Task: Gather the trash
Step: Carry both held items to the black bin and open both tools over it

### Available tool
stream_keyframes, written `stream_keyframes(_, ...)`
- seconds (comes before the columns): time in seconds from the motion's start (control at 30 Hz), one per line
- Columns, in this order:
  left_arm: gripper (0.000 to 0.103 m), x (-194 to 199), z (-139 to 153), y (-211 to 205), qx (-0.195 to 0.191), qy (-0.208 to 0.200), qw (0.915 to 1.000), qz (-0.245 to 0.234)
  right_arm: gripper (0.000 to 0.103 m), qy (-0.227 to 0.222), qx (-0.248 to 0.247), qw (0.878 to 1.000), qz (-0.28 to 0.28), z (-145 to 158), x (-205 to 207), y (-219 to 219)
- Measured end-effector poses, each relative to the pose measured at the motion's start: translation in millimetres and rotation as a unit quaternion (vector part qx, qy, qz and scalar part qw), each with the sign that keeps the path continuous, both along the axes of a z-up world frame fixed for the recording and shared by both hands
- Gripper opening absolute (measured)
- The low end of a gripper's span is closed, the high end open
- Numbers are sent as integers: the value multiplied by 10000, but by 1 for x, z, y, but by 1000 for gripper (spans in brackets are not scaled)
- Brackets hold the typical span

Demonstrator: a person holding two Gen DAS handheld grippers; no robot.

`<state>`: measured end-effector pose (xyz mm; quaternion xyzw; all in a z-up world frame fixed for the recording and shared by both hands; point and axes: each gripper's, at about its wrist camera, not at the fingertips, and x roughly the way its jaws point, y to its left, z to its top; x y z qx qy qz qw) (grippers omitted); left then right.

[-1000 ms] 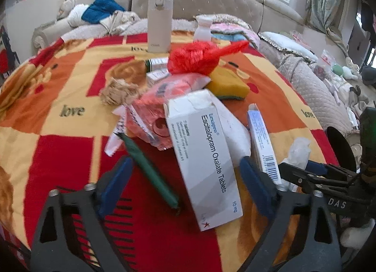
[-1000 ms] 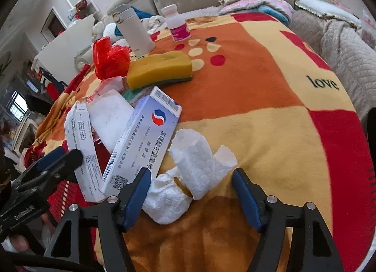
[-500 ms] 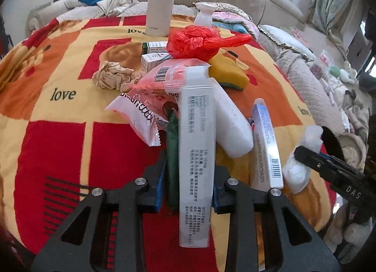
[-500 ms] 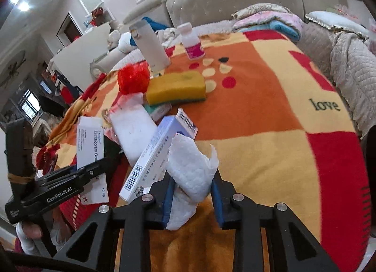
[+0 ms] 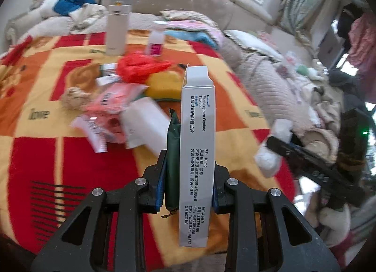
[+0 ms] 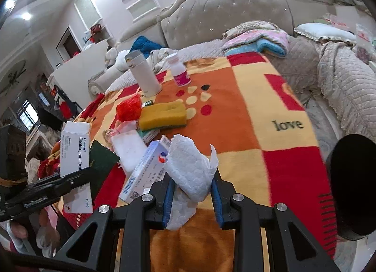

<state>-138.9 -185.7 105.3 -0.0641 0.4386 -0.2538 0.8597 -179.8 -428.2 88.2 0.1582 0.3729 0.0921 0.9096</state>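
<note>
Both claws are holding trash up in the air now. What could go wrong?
The left claw pinches two things at once, a white pill box and a thin green wrapper; the wrapper might slide out. The right claw holds a crumpled tissue that is soft and hangs loose, so it might tear or drop onto the blanket.
</note>
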Motion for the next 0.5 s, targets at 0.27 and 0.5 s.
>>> stream_keyframes(0.27,28,-4,7,-49,-263,111,9975,-647,28,-57,84,9989,-466,3,-15,-46)
stream_keyframes(0.5,28,2,-15,-56,-293,418,9955,-804,28,117,223,9984,-511,-12,-16,-57)
